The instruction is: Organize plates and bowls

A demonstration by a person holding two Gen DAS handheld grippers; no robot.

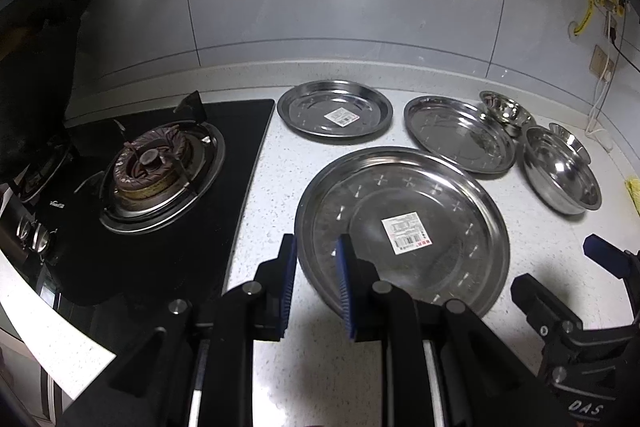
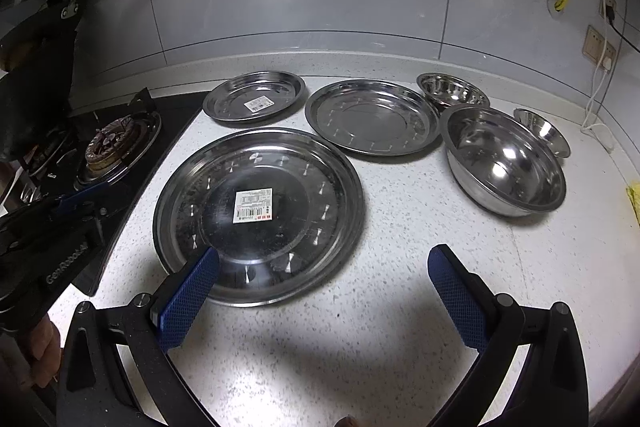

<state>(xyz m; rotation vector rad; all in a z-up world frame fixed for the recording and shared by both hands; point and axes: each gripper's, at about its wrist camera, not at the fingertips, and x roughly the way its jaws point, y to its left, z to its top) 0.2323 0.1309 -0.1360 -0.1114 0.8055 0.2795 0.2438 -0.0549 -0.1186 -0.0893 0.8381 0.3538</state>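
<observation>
Nearest the left wrist camera, the left hand-held gripper [image 1: 316,267] is seen with its blue pads narrowly parted, straddling the 9 o'clock rim of the large plate [image 1: 432,203]; whether the rim is actually pinched cannot be told. The right hand-held gripper [image 2: 324,267] is held spread wide, its left pad over the plate's 7 o'clock edge and its right pad above bare bench [image 2: 400,227]. A barcode label [image 2: 253,205] is stuck near the plate's centre. At 11 o'clock from it a small labelled plate [image 2: 254,102] is laid, and at 1 o'clock a medium plate [image 2: 372,117]. At 3 o'clock a large bowl [image 2: 505,161] is set, with a ribbed bowl [image 2: 452,91] and a small bowl [image 2: 542,131] behind it. A gas hob [image 1: 160,167] is found at 9 o'clock.
</observation>
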